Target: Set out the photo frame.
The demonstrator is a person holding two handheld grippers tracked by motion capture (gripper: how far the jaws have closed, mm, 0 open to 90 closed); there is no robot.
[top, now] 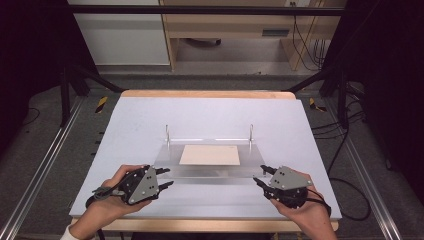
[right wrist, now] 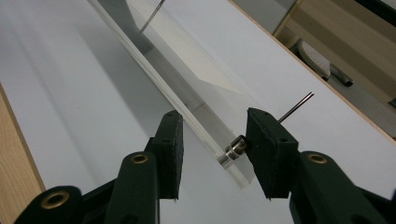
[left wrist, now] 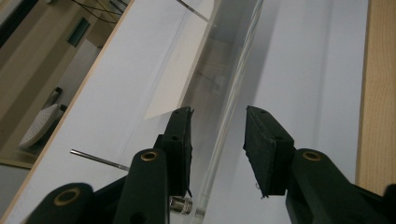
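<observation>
A clear acrylic stand [top: 212, 173] lies flat in the middle of the white table, with a cream sheet [top: 210, 155] on it. Its near edge is a clear bar [left wrist: 219, 140] with a small metal stud [right wrist: 236, 149] at each end. My left gripper [top: 169, 177] sits at the bar's left end. In the left gripper view its jaws [left wrist: 218, 112] straddle the bar, with a gap at the right pad. My right gripper [top: 259, 174] is at the bar's right end. There its jaws [right wrist: 212, 114] hold the bar [right wrist: 201, 135] between them, stud against one pad.
Two thin metal pins [top: 167, 134] [top: 251, 132] rise from the far side of the stand. The white board [top: 150, 120] has a wooden rim [top: 210, 93]. Black frame bars, cables and a wooden cabinet stand beyond the table.
</observation>
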